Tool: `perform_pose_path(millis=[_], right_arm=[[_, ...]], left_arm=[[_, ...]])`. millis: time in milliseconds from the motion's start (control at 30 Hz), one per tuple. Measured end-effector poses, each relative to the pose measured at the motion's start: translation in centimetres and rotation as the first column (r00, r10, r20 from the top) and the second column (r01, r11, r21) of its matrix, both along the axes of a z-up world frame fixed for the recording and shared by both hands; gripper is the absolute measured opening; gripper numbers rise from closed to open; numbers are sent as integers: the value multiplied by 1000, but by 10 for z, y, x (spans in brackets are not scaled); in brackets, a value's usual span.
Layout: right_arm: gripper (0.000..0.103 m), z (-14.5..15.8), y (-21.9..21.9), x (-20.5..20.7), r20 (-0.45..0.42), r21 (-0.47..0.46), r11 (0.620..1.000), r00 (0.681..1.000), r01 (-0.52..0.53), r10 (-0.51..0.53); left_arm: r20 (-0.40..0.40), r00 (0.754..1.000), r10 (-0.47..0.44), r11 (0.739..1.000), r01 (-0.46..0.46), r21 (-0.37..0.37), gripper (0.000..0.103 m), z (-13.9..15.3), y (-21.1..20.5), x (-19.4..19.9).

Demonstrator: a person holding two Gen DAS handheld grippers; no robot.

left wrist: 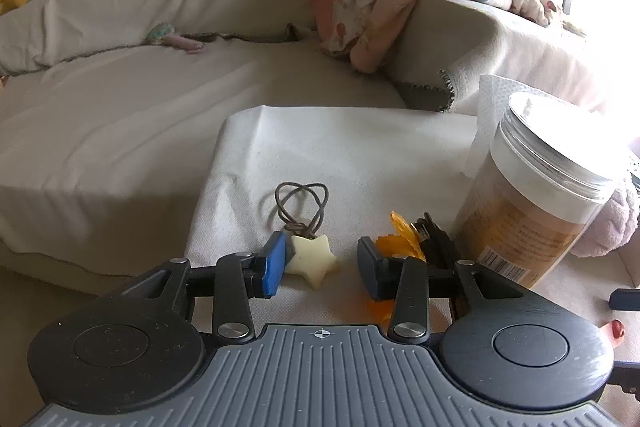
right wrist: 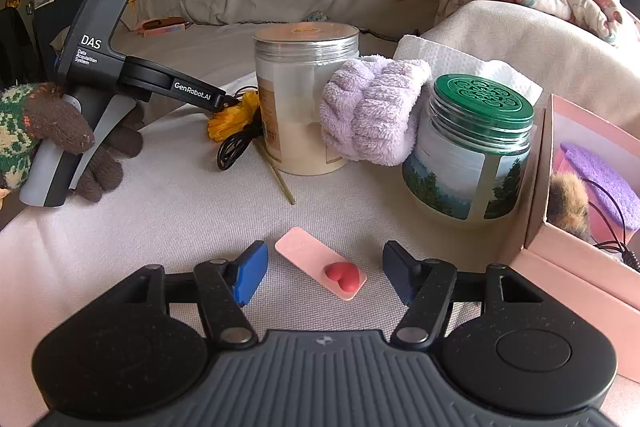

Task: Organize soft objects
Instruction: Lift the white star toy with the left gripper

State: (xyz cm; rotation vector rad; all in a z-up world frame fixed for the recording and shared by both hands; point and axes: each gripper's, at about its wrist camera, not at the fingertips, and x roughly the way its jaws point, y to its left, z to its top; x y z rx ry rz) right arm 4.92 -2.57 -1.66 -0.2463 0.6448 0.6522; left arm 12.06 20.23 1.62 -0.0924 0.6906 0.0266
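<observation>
My left gripper (left wrist: 322,263) is open, low over the white cloth (left wrist: 360,155). A cream star charm (left wrist: 314,261) on a brown hair tie (left wrist: 300,205) lies between its fingers, against the left pad. An orange frilly piece (left wrist: 402,237) and black ties (left wrist: 438,243) lie by the right finger. My right gripper (right wrist: 325,273) is open around a pink clip (right wrist: 312,259) with a red heart (right wrist: 341,274). A lilac towelling band (right wrist: 372,111) rests between two jars. The left gripper's body (right wrist: 104,67) shows at the left of the right wrist view.
A clear jar with silver lid (right wrist: 304,99) (left wrist: 536,195) and a green-lidded jar (right wrist: 476,147) stand on the cloth. An open pink box (right wrist: 580,211) at right holds a purple pad and a furry item. A paper roll (right wrist: 452,59), blankets and cushions lie behind.
</observation>
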Motion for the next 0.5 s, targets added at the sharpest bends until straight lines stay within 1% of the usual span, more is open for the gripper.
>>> perform_pose_path(millis=[67,100,133,167,267,333,400,500], right_arm=[[64,0,0,0,2,-1,1000,1000,7,-7],[63,1,0,0,6,-3,1000,1000,10,-10],[53,1,1,-1,12,-7,1000,1000,14,-14],[42,2,1,-2,16,-8,1000,1000,7,-7],[42,5,4,-4,29,-32,999,1000,5,-4],[42,10,4,-6,40,-34,999,999,5,-4],[42,21,3,-8,62,-26,1000,998,-6,8],[42,40,0,-12,94,-10,1000,995,-28,29]], left_arm=[[-6,1000,-7,1000,7,15,42,0,-2,0],[-5,1000,-7,999,7,38,39,0,-4,0],[-1,1000,-8,998,8,65,32,0,-5,0],[8,1000,-21,997,20,80,33,-1,-7,-1],[31,999,-30,997,28,77,32,-3,-5,-5],[40,998,-40,998,39,41,31,-2,-1,-7],[56,997,-46,999,45,28,31,0,2,-11],[85,995,-56,998,54,28,31,9,4,-15]])
